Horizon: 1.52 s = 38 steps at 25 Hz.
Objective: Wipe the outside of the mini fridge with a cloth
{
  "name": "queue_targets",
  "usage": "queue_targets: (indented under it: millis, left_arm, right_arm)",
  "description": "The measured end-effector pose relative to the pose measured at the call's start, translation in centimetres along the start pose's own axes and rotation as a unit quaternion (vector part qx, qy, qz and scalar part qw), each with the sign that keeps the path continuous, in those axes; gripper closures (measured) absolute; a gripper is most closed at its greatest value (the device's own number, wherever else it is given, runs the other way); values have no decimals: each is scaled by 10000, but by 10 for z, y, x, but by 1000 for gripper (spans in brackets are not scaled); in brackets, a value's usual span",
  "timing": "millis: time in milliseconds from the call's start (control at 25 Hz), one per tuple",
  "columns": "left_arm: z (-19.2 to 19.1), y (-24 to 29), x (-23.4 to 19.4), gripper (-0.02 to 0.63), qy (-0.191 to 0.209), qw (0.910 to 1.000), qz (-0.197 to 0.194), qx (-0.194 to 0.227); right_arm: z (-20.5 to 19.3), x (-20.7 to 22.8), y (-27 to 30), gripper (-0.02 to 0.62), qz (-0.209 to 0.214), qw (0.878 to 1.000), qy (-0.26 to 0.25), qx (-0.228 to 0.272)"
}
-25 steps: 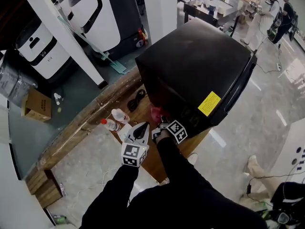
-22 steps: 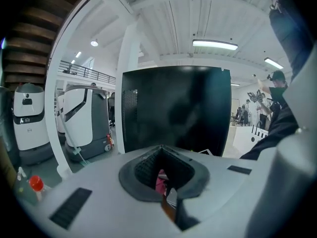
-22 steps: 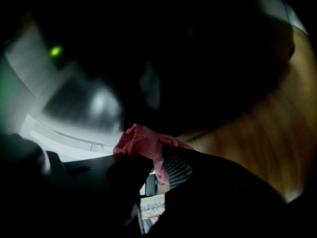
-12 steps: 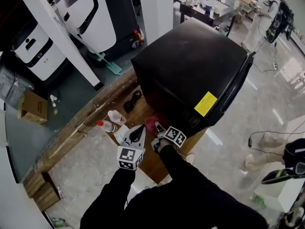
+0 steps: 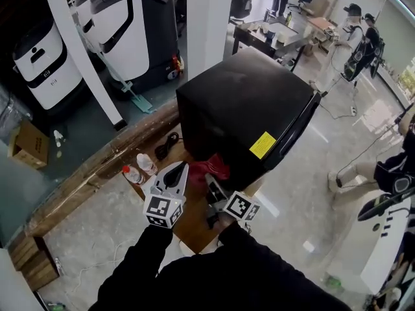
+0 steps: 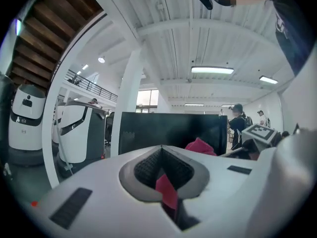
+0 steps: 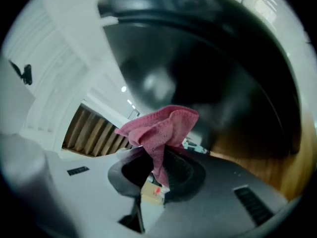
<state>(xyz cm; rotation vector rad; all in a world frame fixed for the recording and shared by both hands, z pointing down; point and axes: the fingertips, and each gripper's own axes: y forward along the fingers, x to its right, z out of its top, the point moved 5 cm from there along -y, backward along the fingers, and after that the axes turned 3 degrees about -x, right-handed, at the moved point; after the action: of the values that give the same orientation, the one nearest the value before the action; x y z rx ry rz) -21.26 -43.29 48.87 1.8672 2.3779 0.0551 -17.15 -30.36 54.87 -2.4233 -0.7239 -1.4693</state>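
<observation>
The black mini fridge (image 5: 246,105) stands on a low wooden platform (image 5: 194,216), with a yellow label (image 5: 262,145) on its side. My right gripper (image 5: 211,183) is shut on a red cloth (image 5: 209,166), which is bunched at the fridge's lower side wall. In the right gripper view the cloth (image 7: 158,130) rises out of the closed jaws (image 7: 157,168) close to the dark fridge wall (image 7: 208,78); whether they touch is unclear. My left gripper (image 5: 177,172) hangs just left of the cloth, its jaws (image 6: 161,152) shut. A red sliver shows in the gap below their tips.
Two plastic bottles (image 5: 133,173) and a black cable (image 5: 168,144) lie on the platform left of the fridge. White machines (image 5: 39,63) and a pillar (image 5: 204,18) stand behind it. A cardboard box (image 5: 29,144) sits far left. People (image 5: 356,44) stand by a table (image 5: 272,34).
The head view has swung and tilted. The right gripper and cloth have shifted along the fridge's lower side toward the labelled corner. The left gripper stayed alongside, shut.
</observation>
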Motion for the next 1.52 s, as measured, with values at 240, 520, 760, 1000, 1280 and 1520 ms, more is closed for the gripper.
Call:
queue_targets:
  millis: [240, 520, 760, 1000, 1280, 1520]
  left_arm:
    - [31, -2, 17, 600, 30, 9991, -221, 361]
    - [40, -1, 40, 600, 78, 9984, -424, 373]
    - [27, 10, 54, 600, 114, 9981, -567, 200]
    - [5, 26, 73, 600, 192, 9973, -702, -89]
    - [-42, 44, 78, 600, 374, 9953, -732, -510]
    - [-80, 59, 83, 600, 420, 9913, -779, -971]
  right_arm:
    - [45, -62, -22, 534, 200, 9958, -727, 513]
    - [67, -26, -35, 534, -129, 9936, 239, 1096]
    - [64, -9, -33, 531, 27, 9921, 458, 1164]
    - [54, 19, -30, 523, 118, 9927, 602, 1037]
    - [29, 75, -20, 522, -223, 9897, 1221, 715]
    - [7, 126, -13, 520, -433, 9863, 1499, 529]
